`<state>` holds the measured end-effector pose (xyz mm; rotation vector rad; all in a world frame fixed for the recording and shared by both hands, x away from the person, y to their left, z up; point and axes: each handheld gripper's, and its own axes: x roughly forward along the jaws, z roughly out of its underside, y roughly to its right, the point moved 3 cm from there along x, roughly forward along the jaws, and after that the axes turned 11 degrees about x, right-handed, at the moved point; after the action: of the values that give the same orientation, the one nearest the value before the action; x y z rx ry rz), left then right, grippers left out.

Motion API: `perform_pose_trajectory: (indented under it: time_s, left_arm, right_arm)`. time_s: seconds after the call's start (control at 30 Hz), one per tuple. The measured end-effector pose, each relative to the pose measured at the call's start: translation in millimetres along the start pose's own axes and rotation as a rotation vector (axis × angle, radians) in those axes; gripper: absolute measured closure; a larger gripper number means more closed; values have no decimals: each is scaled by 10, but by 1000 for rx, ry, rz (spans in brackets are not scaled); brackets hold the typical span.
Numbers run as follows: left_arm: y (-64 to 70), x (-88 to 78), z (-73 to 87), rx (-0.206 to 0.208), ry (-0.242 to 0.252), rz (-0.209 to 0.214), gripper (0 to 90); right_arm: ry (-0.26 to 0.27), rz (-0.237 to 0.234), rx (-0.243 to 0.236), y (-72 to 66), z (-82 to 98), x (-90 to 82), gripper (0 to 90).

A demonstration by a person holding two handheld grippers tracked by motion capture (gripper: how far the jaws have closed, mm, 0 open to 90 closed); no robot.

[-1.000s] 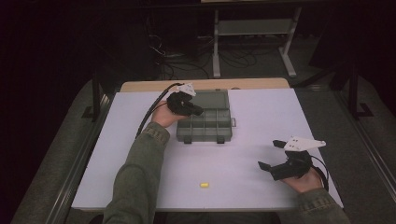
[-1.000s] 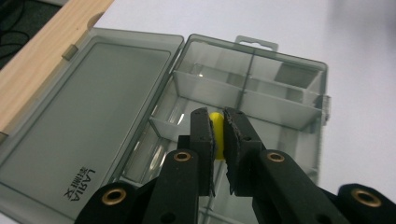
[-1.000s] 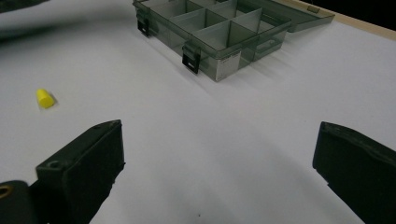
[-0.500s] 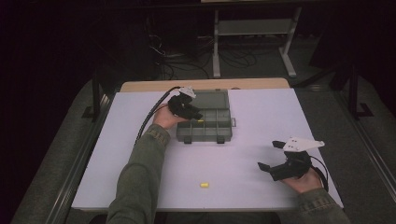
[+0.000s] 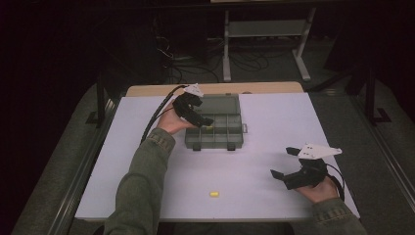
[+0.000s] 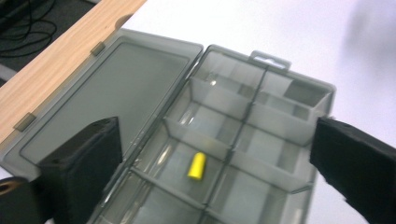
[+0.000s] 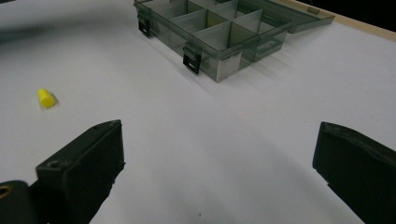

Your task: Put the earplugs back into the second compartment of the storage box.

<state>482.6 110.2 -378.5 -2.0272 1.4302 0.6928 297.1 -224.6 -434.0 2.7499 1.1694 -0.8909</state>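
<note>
Left gripper (image 6: pixel 210 154) fingers wide, empty, over organizer box (image 5: pixel 230 105); right gripper (image 7: pixel 217 163) likewise; yellow plug (image 5: pixel 214 194) on table (image 5: pixel 274 127).

Lab, floor cables (image 5: pixel 195 68), metal stand (image 5: pixel 264 29)

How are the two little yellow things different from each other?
One yellow piece lies inside a compartment of the open box; the other yellow piece lies loose on the white table, near its front edge. The boxed one sits below the open left gripper; the loose one has no gripper near it. Both are small, yellow and stubby.
</note>
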Motion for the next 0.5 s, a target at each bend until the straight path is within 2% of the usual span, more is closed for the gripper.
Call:
perform_pose_trajectory:
  time_s: [0.13,0.3,0.5]
  left_arm:
    - [98,-50,-70,28,4,11,0]
    - [239,-65,-111,57,-15,20,0]
    - [387,-127,-109,73,0,27,0]
  right_arm:
    - [-1,1,2,8,-1,3,15]
    - [-3,4,0,13,-1,3,15]
    - [-1,4,0,14,-1,-4,15]
